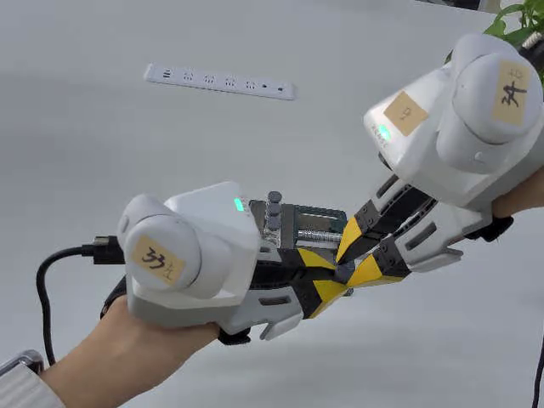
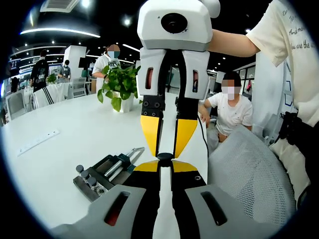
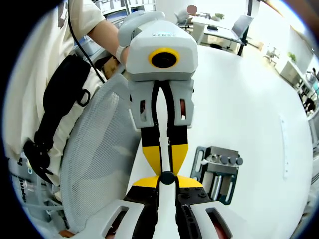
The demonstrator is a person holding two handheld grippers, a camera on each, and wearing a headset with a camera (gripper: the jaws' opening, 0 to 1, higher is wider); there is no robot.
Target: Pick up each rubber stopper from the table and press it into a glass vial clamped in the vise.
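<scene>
Rubber stopper [image 3: 168,177] being held in mid-air between two handheld grippers meeting tip to tip above a white tabletop [image 1: 85,153].

The small dark stopper is sitting where the yellow-tipped fingers of the left gripper [image 2: 164,167] and the right gripper [image 3: 168,183] are coming together, both pairs drawn in to a narrow gap and pinching it; which pair is bearing it cannot be told. Just beside and below, the vise [image 3: 219,172] is standing on the tabletop, gripping a row of vials [image 3: 224,160] that are already wearing dark caps. A white power strip [image 1: 219,82] is lying well apart, and a grey mesh chair [image 2: 249,169] is standing at the tabletop's edge.
</scene>
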